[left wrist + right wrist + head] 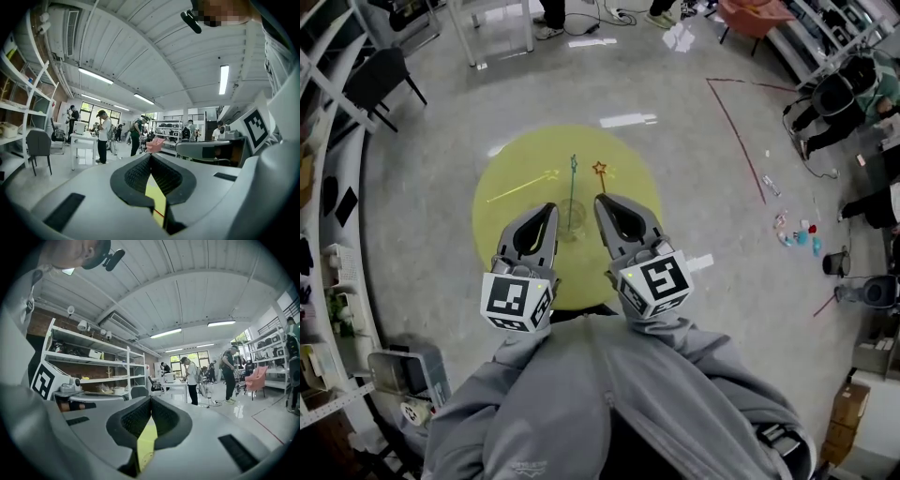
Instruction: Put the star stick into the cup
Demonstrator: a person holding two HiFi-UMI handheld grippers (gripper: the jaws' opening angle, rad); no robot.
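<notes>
Nearest us: grey sleeves [581, 394], both forearms out ahead side by side, marker cubes up, noses pointing away over the yellow round table [492, 234].

Far left on the table a yellow stick [520, 187] lies flat. Not our part.

Next, the left gripper [549, 210]. Its jaws are together at the tips with nothing between them; its own view [150, 156] shows only a sliver of yellow table through the slot behind the tips. It hovers just near-left of the cup.

The clear cup [572, 221] sits between the two gripper noses, near the table centre. A green stick [573, 180] looks to stand in it, though we can't confirm its foot is inside.

The star stick [600, 170] is an orange star outline on a thin stem. It lies on the table to the far right of the cup, just beyond the right nose, and we see it touching neither.

The right gripper [601, 201] also has its jaws closed tip to tip and is empty, which its own view [151, 400] confirms. It is angled slightly left towards the cup.

Handling, as we judge it:
- The stick is very light, and the thin stem is likely slick and a bit springy.
- The star head is probably the fragile end.
- We'd pinch mid-stem across the pads, away from the star.
- The jaws need to open first, and the stick lying flat will make it easy to skid.
- The cup looks tippable and may already hold the green stick, so we'd feed the stem in gently.
</notes>
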